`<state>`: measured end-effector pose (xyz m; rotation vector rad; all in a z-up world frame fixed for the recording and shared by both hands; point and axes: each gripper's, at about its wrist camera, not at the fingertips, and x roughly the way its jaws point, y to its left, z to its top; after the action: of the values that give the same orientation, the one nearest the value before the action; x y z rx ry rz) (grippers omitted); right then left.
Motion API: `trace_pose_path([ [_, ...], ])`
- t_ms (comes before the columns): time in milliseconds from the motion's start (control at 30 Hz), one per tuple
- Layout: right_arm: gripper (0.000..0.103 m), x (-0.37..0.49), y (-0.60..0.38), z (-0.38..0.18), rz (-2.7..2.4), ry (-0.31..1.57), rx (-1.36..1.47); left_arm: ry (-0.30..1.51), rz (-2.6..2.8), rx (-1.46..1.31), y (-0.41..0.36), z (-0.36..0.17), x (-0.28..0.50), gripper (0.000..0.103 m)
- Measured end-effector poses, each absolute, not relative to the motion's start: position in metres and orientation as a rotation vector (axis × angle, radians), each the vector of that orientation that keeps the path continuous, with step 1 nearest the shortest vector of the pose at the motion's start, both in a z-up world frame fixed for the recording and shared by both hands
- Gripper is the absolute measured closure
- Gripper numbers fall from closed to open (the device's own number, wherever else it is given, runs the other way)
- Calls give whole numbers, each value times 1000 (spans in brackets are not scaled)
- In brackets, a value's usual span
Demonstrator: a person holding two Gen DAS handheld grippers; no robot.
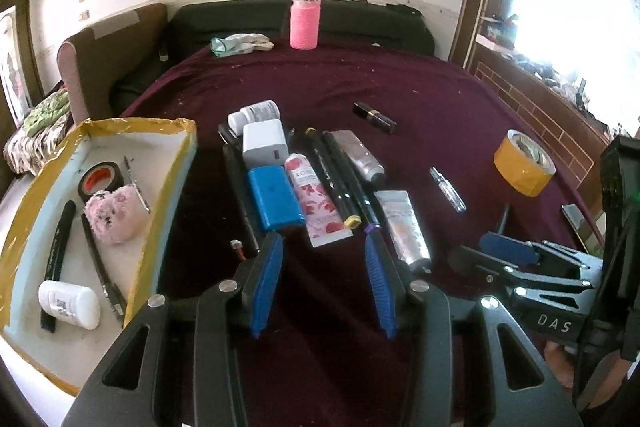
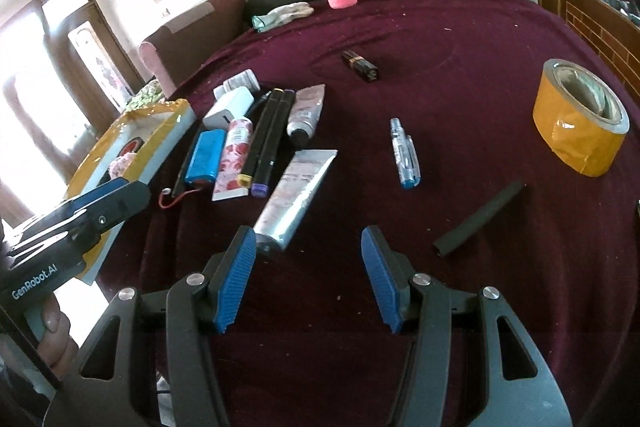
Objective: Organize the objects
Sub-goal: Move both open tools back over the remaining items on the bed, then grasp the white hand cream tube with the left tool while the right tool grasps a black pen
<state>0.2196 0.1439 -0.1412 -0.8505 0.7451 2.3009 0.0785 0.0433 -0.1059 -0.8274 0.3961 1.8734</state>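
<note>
- Both tools empty. Our left gripper [image 1: 324, 255] has its blue pads spread apart with nothing between them, hanging over the near edge of the cluster. Our right gripper [image 2: 308, 275] is likewise spread and empty, low over bare maroon cloth [image 2: 460, 67].
- We judge the sorting is part done: the yellow-taped tray [image 1: 176, 163] on the left already holds a black tape roll [image 1: 101, 179], a pink fuzzy item [image 1: 116, 217], a white container [image 1: 70, 303] and some thin dark sticks.
- Still loose on the cloth, packed side by side near the tray: white charger [image 1: 264, 145], blue battery pack [image 1: 274, 197], rose-print tube [image 1: 316, 203], two black markers [image 1: 344, 183], silver tube [image 1: 404, 227]. We take the packing as staging for short carries into the tray.
- Strays lie well apart to the right: lipstick [image 2: 360, 66], clear pen [image 2: 405, 155], yellow tape roll [image 2: 580, 123].
- Left view alone shows the tray's contents; the right view catches only its corner behind the left tool.
- Right view alone shows a black tube [image 2: 480, 219] near the right gripper, and the battery's red lead [image 2: 176, 197] in full.
- The silver tube's cap sits just beside the right gripper's left pad, so we reckon it the handiest next pick.
</note>
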Motion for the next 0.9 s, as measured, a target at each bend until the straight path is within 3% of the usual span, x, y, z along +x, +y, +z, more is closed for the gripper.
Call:
trace_pose_path([
  [600,51,268,190,-144,1992,845,-789,382,1751,-963,69,-126,78,65],
  [900,51,265,211,-152,1900,843,-805,473,1684,-954,107,-129,99,65],
])
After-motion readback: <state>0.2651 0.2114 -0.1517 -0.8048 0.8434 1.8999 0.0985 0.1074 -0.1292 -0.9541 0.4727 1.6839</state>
